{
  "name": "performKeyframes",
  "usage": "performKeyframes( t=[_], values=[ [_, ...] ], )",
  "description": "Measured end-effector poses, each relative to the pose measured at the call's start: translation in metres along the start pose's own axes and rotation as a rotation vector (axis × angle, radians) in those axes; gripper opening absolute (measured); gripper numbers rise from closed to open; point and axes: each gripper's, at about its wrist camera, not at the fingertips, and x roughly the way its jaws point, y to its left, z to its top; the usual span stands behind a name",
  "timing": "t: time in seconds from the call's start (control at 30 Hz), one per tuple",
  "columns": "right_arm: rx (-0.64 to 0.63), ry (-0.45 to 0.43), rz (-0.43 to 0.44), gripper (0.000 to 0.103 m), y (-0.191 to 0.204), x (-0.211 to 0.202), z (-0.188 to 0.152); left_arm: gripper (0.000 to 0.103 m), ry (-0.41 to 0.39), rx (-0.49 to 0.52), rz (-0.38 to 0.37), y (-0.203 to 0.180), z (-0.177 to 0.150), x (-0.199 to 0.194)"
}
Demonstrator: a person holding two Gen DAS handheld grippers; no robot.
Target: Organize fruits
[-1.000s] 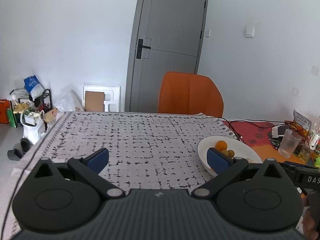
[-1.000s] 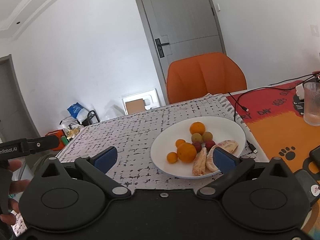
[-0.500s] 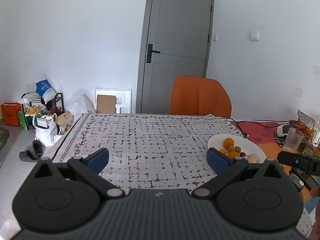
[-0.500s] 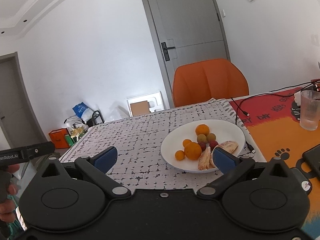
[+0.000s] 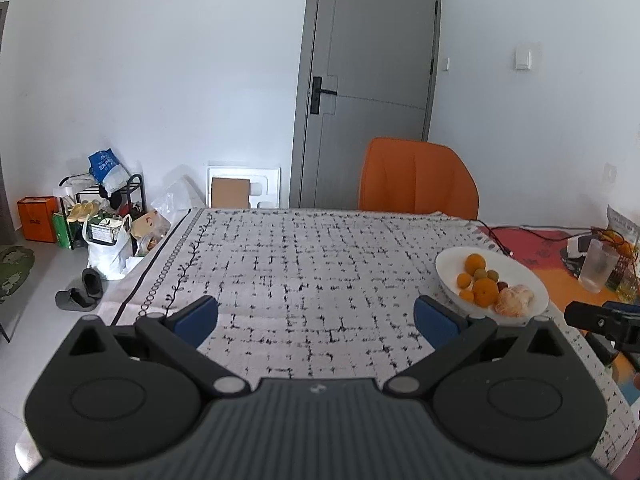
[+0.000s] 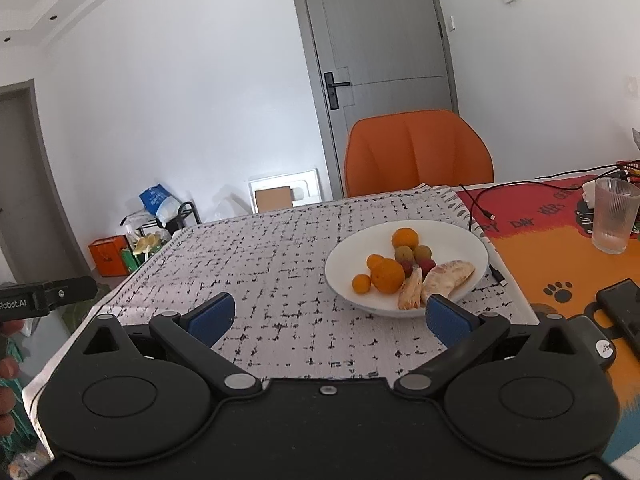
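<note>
A white plate [image 6: 472,244] on the patterned tablecloth holds oranges [image 6: 387,275], small round fruits [image 6: 404,254] and peeled citrus pieces [image 6: 448,276]. The plate also shows in the left wrist view [image 5: 516,268] at the right. My right gripper [image 6: 328,318] is open and empty, held above the table short of the plate. My left gripper [image 5: 316,318] is open and empty over the tablecloth, left of the plate.
An orange chair [image 6: 418,152] stands at the far side of the table. A ribbed glass [image 6: 614,216], cables [image 6: 480,204] and a phone [image 6: 620,304] lie on the orange mat at the right. The table's left edge drops to floor clutter [image 5: 100,232].
Both grippers have drawn back and risen, so the plate looks smaller and farther. Both stay open.
</note>
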Motion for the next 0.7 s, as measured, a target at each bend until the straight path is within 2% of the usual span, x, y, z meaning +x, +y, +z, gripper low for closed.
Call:
performKeyframes(
  t=[0.7],
  values=[
    [-0.023,0.044,0.011,0.103,0.010,0.009,-0.011,0.103,0.043,0.011,0.022,0.008,-0.017,0.004]
  ],
)
